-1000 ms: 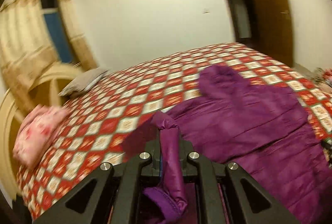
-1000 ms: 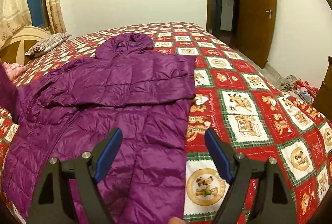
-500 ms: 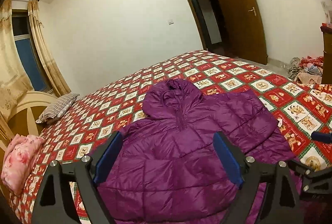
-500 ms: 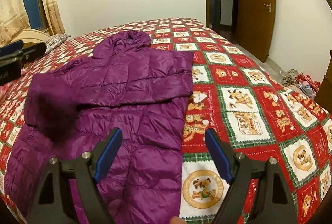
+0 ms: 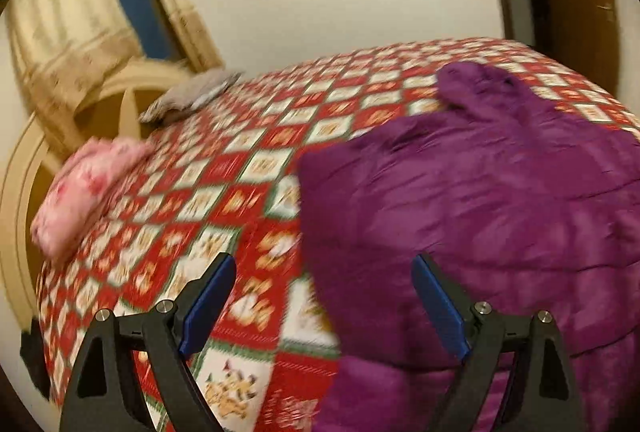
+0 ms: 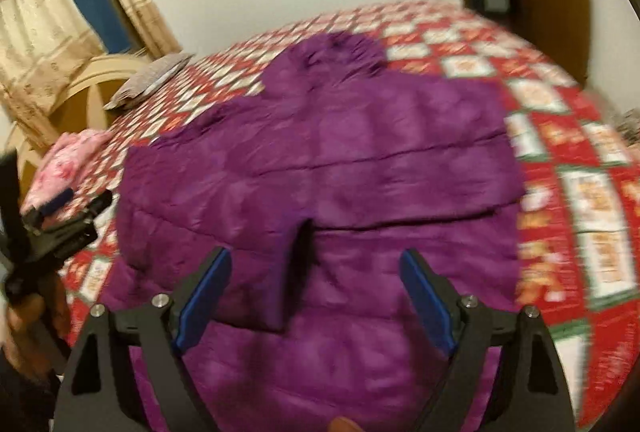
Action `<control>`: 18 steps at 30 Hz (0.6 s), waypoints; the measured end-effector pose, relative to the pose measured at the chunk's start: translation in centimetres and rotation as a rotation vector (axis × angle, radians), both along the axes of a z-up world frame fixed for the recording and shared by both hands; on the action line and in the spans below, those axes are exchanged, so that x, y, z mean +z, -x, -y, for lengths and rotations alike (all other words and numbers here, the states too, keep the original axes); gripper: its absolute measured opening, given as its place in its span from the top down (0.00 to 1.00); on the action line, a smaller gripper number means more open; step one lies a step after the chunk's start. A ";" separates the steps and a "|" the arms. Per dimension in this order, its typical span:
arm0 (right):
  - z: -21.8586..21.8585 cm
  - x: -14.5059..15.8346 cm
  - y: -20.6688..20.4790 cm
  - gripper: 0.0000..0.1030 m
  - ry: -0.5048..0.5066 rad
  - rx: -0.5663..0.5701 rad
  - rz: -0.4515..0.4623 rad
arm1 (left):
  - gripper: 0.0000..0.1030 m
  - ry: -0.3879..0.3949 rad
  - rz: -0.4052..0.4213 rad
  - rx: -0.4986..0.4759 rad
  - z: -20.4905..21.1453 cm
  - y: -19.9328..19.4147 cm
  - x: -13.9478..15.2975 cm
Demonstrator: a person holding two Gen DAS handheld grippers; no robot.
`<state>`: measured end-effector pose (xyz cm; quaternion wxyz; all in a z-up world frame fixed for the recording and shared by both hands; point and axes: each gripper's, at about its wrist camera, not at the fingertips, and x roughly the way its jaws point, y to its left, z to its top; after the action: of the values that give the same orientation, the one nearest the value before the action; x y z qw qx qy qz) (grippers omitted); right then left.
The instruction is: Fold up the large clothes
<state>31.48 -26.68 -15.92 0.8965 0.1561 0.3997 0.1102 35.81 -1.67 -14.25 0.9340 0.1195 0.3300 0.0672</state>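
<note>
Evidently the left sleeve had only just been let go: a second before, the left gripper (image 5: 322, 302) was pinched shut on a purple cuff held up off the bed, and now its blue pads stood wide apart with nothing between them, hanging over the patterned bedspread (image 5: 224, 199) just beside the jacket's left edge; the purple puffer jacket (image 6: 340, 159) lay flat on the bed with its hood (image 6: 340, 51) towards the far wall, and both sleeves were folded in across the chest, their cuffs close together near the middle, one dark cuff opening (image 6: 304, 244) showing just beyond the right gripper; half a second earlier that left sleeve was a loose lump on the near side, so it had since settled into place; the right gripper (image 6: 316, 296) hovered above the jacket's lower body, its jaws wide but closing slightly, no cloth between them; both views were smeared by motion, so fine creases could not be judged; a pink bundle (image 5: 84, 191) and a grey pillow (image 5: 188, 97) lay well apart by the headboard; to my reading the sleeve stage was finished, and what remained was to take the hem and fold the body up towards the hood
</note>
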 end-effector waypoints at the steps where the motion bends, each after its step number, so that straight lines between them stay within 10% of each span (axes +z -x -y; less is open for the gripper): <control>1: -0.6 -0.4 -0.7 0.36 -0.016 0.029 -0.026 | 0.13 0.001 -0.008 0.017 -0.7 -0.1 -0.4; 4: -1.7 -0.4 -1.4 0.85 -0.002 0.065 -0.050 | 0.13 0.003 -0.034 0.062 -2.5 -0.5 -1.5; 18: 6.2 2.4 4.3 0.90 0.077 -0.182 0.077 | 0.13 -0.016 -0.142 0.118 -4.4 -1.6 -5.8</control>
<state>27.14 -32.88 -13.55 0.9228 0.1529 0.3530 0.0190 37.36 2.76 -20.02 0.9017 0.1118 0.4013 0.1160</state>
